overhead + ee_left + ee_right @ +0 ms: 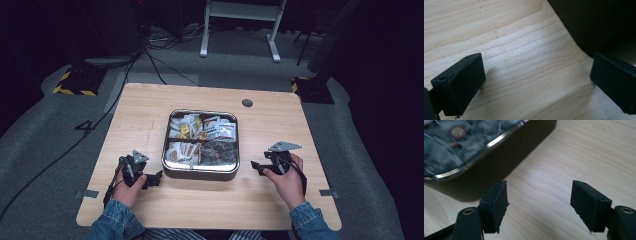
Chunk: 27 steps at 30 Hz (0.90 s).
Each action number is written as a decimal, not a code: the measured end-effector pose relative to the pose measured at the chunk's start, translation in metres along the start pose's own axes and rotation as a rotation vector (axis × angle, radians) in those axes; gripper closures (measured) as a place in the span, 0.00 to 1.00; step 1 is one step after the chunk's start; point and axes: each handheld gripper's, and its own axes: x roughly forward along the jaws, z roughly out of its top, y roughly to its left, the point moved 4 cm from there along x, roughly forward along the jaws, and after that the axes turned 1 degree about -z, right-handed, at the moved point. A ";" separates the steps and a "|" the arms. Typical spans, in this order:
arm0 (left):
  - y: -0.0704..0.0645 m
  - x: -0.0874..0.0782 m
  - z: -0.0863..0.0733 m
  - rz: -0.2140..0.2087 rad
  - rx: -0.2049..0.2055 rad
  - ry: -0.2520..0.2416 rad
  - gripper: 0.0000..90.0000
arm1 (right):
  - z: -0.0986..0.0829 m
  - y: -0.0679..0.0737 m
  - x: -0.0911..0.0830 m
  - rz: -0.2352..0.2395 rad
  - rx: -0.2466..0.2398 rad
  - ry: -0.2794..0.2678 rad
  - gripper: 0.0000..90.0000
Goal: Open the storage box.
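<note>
Tin (200, 172) of packets sits mid-table (150, 110); left gripper (150, 180) and right gripper (257, 167) flank its near corners, fingers (495, 206) wide apart, holding nothing.

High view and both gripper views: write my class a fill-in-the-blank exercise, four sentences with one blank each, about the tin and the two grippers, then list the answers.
1. The metal tin sits on a table made of ____.
2. The tin's inside is split into ____ compartments.
3. The left gripper has its jaws ____, with bare table between them.
4. The right gripper rests on the table to the ____ of the tin.

Answers: wood; four; open; right
</note>
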 end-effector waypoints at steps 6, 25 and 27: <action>-0.001 0.000 0.000 0.001 -0.002 -0.001 0.00 | 0.025 0.009 -0.006 0.039 -0.037 -0.018 0.36; 0.001 0.000 0.000 -0.015 0.019 0.004 0.00 | 0.102 0.056 0.019 0.157 -0.155 -0.067 0.37; 0.001 0.000 0.000 -0.015 0.019 0.001 0.00 | 0.108 0.062 0.024 0.169 -0.165 -0.063 0.37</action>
